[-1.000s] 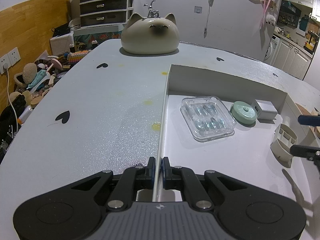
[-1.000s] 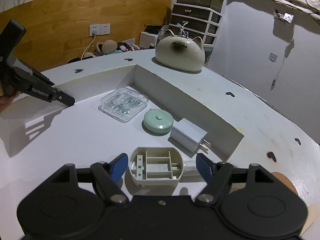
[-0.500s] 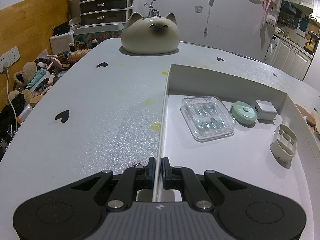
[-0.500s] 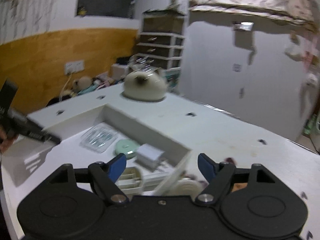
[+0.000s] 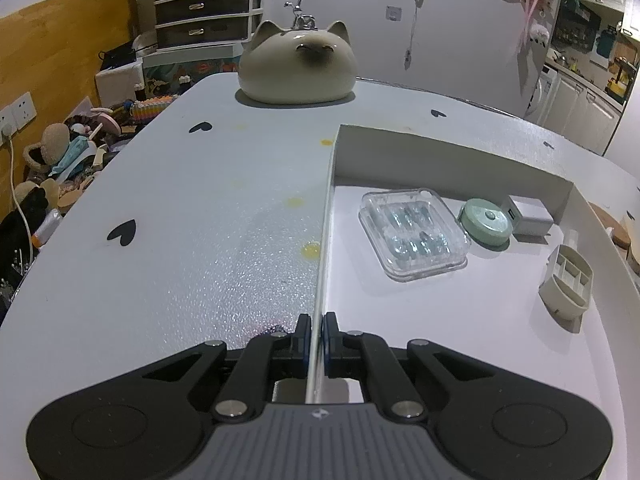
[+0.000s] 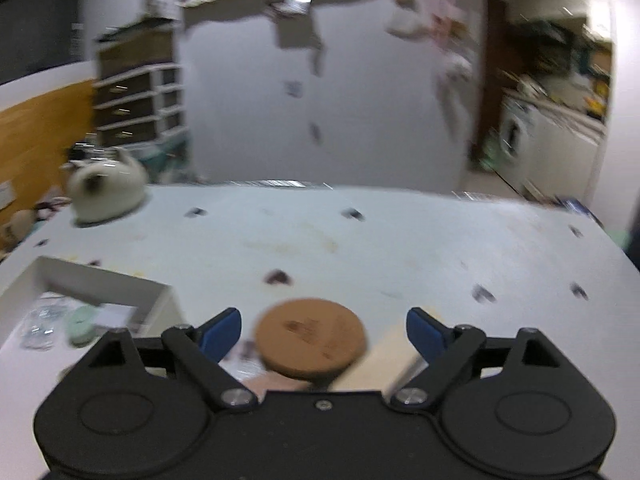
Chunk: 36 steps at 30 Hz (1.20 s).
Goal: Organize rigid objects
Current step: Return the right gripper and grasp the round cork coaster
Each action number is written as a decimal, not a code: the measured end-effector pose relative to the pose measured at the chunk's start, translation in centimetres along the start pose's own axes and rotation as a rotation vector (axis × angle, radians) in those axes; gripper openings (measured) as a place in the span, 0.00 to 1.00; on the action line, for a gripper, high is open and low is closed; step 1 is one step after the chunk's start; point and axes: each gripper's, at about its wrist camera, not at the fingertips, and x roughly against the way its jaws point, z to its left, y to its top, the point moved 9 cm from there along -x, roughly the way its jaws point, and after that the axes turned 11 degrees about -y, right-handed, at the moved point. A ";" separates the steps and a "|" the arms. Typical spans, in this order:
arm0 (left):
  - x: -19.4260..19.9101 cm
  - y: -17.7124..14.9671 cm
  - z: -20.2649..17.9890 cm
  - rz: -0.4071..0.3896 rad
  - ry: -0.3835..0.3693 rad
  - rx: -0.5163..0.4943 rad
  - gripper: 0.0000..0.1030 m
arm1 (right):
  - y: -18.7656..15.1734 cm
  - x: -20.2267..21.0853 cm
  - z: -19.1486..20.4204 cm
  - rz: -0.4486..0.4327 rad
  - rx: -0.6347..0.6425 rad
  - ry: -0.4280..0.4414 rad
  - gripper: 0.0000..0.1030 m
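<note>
My left gripper [image 5: 315,330] is shut on the thin left wall of the white box [image 5: 326,216]. Inside the box lie a clear plastic case [image 5: 412,234], a green round tin [image 5: 486,222], a white charger [image 5: 528,216] and a beige divided holder [image 5: 568,282]. My right gripper [image 6: 323,330] is open and empty, over the table to the right of the box. A round brown cork coaster [image 6: 311,338] lies between its blue fingertips [image 6: 222,332], beside a pale flat piece [image 6: 380,360]. The right wrist view is blurred.
A cream cat-shaped ceramic pot [image 5: 298,66] stands at the table's far edge; it also shows in the right wrist view [image 6: 106,192]. Drawers [image 5: 208,4] and floor clutter [image 5: 68,152] lie beyond the left edge. Black hearts and yellow stains mark the table [image 5: 180,200].
My right gripper has left the beige holder in the box and swung right, out of the box, to over the cork coaster. My left gripper has not moved.
</note>
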 end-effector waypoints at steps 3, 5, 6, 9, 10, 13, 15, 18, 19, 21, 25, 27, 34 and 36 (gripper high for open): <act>0.0 0.0 0.3 -0.004 -0.020 0.028 0.04 | -1.1 -1.1 -0.3 0.081 -0.058 -0.045 0.79; 0.0 0.0 0.4 -0.004 -0.027 0.037 0.04 | -1.9 -1.7 0.6 0.143 -0.071 -0.045 0.74; 0.0 0.0 0.4 -0.003 -0.028 0.039 0.04 | -2.3 -1.9 1.1 0.172 -0.074 -0.048 0.72; 0.0 0.0 0.2 0.000 -0.020 0.032 0.04 | -3.3 -2.3 2.1 0.236 -0.102 -0.088 0.70; 0.0 0.0 0.2 0.001 -0.018 0.031 0.04 | -3.3 -2.5 2.3 0.246 -0.108 -0.113 0.69; 0.0 0.0 0.2 0.006 -0.017 0.025 0.04 | -2.6 -3.0 2.9 0.220 -0.043 -0.157 0.70; 0.0 0.1 0.3 0.013 -0.021 0.019 0.04 | -1.8 -3.7 3.1 0.227 0.001 -0.149 0.73; 0.0 0.1 0.3 0.017 -0.029 0.019 0.04 | -0.4 -4.8 3.6 0.242 0.035 -0.103 0.82; 0.0 0.1 0.4 0.018 -0.030 0.020 0.04 | 0.1 -5.4 3.9 0.253 0.048 -0.079 0.84; 0.0 0.1 0.3 0.019 -0.030 0.019 0.04 | 0.8 -6.5 4.4 0.279 0.076 -0.055 0.86; 0.0 0.1 0.4 0.018 -0.036 0.021 0.04 | 1.5 -9.0 5.9 0.319 0.159 -0.011 0.90; 0.0 0.2 0.4 0.023 -0.037 0.017 0.04 | 1.4 -10.0 6.4 0.358 0.189 0.006 0.91; -0.1 0.2 0.6 0.032 -0.053 0.036 0.03 | -0.4 -12.0 6.4 0.466 0.245 -0.025 0.92; -0.1 0.2 0.6 0.035 -0.057 0.036 0.03 | -0.5 -11.9 6.2 0.463 0.219 -0.020 0.90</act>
